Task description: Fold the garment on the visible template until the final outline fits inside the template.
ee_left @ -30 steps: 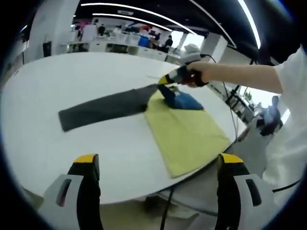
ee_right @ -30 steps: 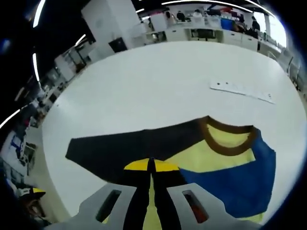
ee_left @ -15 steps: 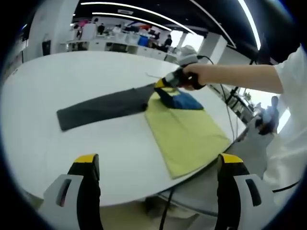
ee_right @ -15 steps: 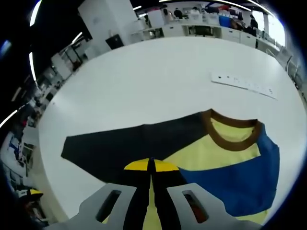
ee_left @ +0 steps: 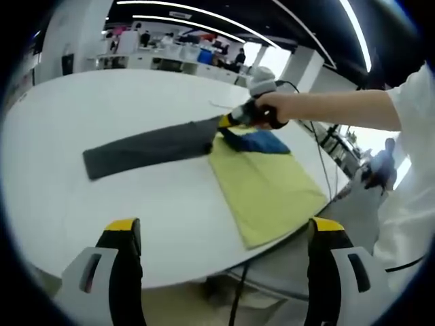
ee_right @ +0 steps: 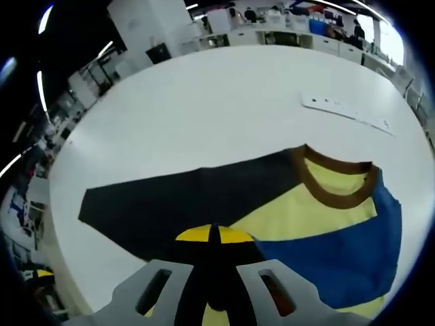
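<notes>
The garment lies on the round white table [ee_left: 61, 197]. Its yellow body [ee_left: 265, 187] reaches toward the near edge, and a dark sleeve [ee_left: 146, 149] stretches out to the left. A blue sleeve [ee_left: 262, 141] is folded over the top of the body. My right gripper [ee_left: 228, 121], held in a hand, is shut on the cloth where the dark sleeve meets the body. In the right gripper view the shut right gripper [ee_right: 214, 234] pinches that cloth, with the dark sleeve [ee_right: 170, 200], the brown collar [ee_right: 333, 193] and the blue sleeve [ee_right: 340, 258] beyond. My left gripper [ee_left: 224, 227] hangs open above the near table edge, holding nothing.
A person's arm [ee_left: 340, 109] and white sleeve come in from the right. A cable [ee_left: 329, 159] runs off the table's right side. A white strip [ee_right: 346, 114] lies on the table beyond the collar. Office desks and people stand far behind.
The right gripper, still shut on the cloth, has drifted slightly toward the table's far side. The blue fold now lies flatter. The left gripper has stayed open and in place.
</notes>
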A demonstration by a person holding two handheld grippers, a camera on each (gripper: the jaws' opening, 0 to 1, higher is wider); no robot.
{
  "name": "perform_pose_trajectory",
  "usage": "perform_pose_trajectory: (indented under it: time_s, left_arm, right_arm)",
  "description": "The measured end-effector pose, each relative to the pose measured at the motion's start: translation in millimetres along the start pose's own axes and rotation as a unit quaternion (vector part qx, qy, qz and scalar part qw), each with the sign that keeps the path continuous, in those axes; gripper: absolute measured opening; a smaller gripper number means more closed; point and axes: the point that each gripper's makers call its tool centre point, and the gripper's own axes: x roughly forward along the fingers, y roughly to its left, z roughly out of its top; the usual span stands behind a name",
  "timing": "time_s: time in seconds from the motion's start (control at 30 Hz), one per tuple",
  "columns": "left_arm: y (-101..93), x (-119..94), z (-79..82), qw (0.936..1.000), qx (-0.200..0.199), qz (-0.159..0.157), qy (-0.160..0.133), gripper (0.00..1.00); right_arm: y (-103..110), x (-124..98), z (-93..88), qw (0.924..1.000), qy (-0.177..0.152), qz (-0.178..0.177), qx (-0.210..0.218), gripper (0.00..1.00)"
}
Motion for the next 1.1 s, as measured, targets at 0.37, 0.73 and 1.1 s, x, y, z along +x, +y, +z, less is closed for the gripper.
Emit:
perform_pose_trajectory:
  time_s: [0.37, 0.73, 1.1]
  left_arm:
    - [7.2, -1.7, -0.2, 1.0000, -0.003, 0.004, 0.002, 0.99]
    - [6.6, -2.1, 2.0, 1.0000, -0.002, 0.001, 0.001, 0.99]
    - [0.9, -0.3, 5.0, 1.0000, 0.005, -0.006, -0.002, 0.99]
  right_arm:
    - [3.1, 8.5, -8.9, 0.9999, 0.010, -0.002, 0.001, 0.02]
    - [7.3, 18.4, -15.2, 0.9998, 0.020, -0.002, -0.003, 0.02]
    - [13.2, 18.1, -3.2, 0.9993, -0.013, 0.004, -0.036, 0.02]
